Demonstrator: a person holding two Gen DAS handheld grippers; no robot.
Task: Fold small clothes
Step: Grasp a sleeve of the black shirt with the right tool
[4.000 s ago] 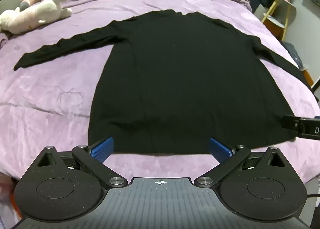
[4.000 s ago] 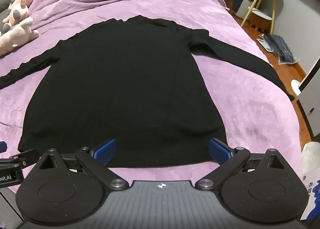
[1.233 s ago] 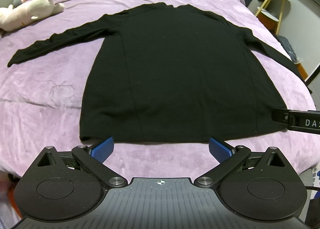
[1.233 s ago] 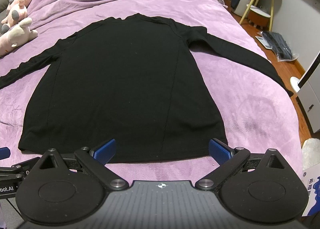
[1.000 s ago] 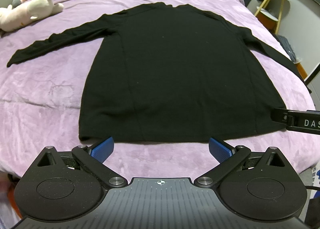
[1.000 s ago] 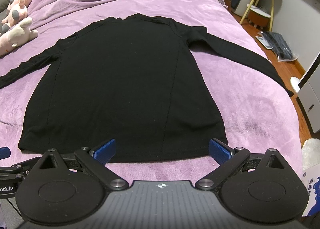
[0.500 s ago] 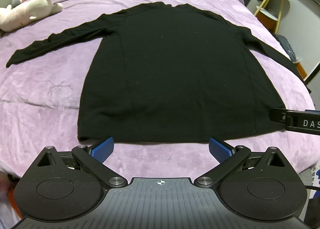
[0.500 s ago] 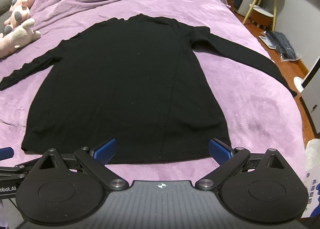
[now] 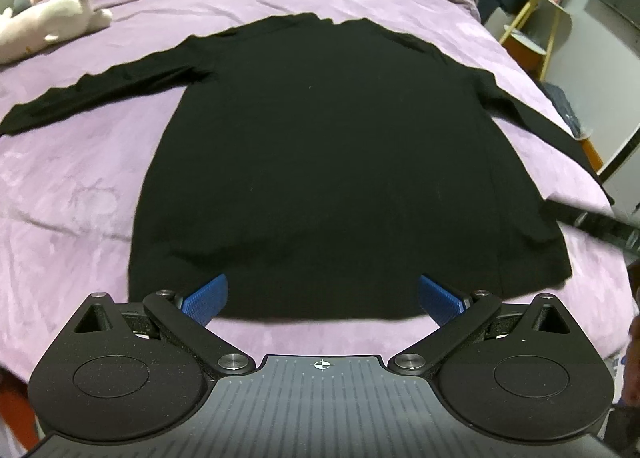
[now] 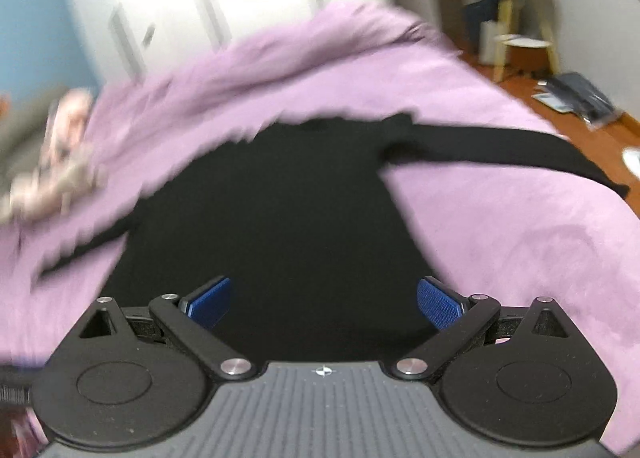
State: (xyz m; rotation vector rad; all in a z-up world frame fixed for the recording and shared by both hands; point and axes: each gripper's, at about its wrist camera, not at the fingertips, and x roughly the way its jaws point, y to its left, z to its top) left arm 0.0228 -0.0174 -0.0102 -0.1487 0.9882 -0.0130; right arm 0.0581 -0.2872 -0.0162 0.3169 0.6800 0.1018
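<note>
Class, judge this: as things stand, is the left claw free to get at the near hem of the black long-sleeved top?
Probably yes: the left claw is open just above the black long-sleeved top, and nothing covers its near hem.

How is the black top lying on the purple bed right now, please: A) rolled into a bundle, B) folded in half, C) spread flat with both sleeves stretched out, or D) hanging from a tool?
C: the black top lies flat on the purple bed, a sleeve stretched out to each side.

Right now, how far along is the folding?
Done: the black top lies spread flat on the purple bedspread, sleeves out. In hand: nothing; the left gripper and right gripper are open near its hem. Left: every fold.
</note>
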